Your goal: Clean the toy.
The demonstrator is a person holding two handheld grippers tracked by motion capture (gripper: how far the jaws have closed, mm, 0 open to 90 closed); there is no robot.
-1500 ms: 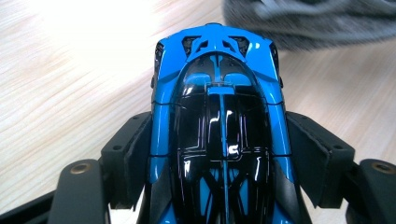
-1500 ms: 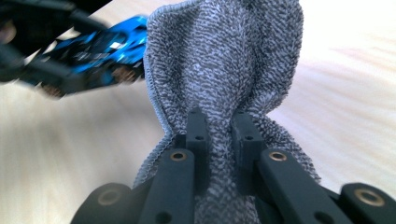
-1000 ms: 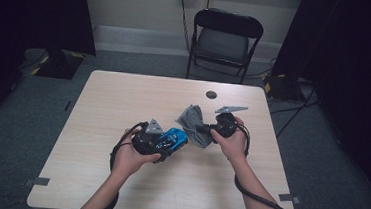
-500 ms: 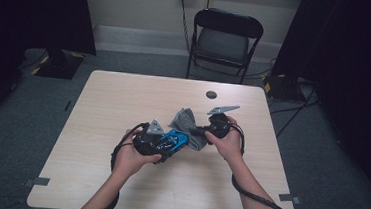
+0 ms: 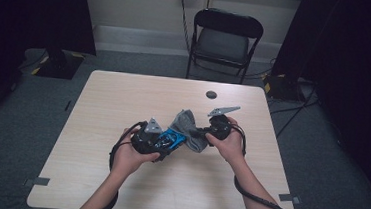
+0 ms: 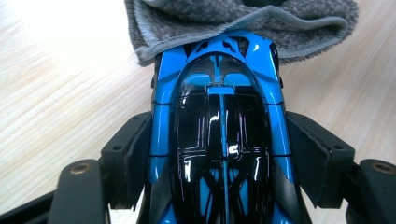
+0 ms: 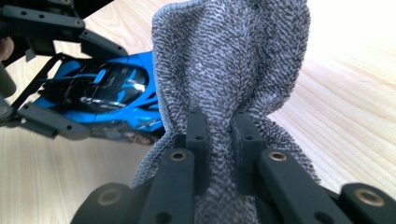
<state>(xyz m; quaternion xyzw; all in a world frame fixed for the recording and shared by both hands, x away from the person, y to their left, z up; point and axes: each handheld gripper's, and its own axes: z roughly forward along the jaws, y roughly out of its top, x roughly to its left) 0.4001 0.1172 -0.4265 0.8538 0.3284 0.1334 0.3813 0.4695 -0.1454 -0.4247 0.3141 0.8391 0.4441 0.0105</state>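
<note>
A glossy blue and black toy car (image 6: 219, 135) is clamped by its sides between the jaws of my left gripper (image 6: 219, 158), just above the middle of the wooden table (image 5: 123, 99). In the high view the car (image 5: 169, 140) sits beside the left gripper (image 5: 166, 142). My right gripper (image 7: 219, 130) is shut on a bunched grey cloth (image 7: 233, 65). The cloth (image 5: 187, 127) drapes over the car's far end (image 6: 229, 44), held by the right gripper (image 5: 202, 134). In the right gripper view the car (image 7: 107, 93) lies at the left, with the cloth touching it.
A small dark round object (image 5: 211, 94) lies on the table near its far edge. A black folding chair (image 5: 223, 42) stands behind the table. Cables (image 5: 261, 201) trail from both grippers over the near edge. Bare tabletop lies to the left and front.
The right gripper has brought the cloth left and slightly nearer, from beside the car to lying against its end. The left gripper with the car has stayed put.
</note>
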